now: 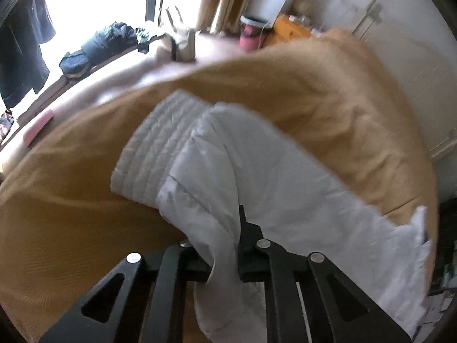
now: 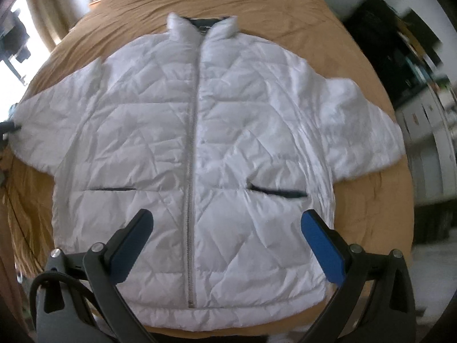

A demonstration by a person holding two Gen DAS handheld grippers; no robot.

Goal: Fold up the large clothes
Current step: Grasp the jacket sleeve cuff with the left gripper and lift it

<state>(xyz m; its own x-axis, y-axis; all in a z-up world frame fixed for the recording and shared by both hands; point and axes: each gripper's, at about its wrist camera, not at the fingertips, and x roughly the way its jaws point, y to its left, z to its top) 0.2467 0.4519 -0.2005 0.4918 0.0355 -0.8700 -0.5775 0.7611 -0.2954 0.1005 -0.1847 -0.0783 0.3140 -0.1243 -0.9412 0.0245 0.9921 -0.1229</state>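
A white quilted jacket (image 2: 200,131) lies spread flat, front up and zipped, on a bed under a tan cover (image 2: 257,3). The right gripper (image 2: 227,235) hangs released above the jacket's hem. The left gripper (image 1: 225,245) is clenched on the sleeve (image 1: 228,157) near its ribbed cuff (image 1: 160,143).

Tan bedspread (image 2: 357,200), pink cup (image 1: 251,33), dark clothes heap (image 1: 105,43) near bright window (image 1: 94,0), white cabinet (image 1: 422,85)
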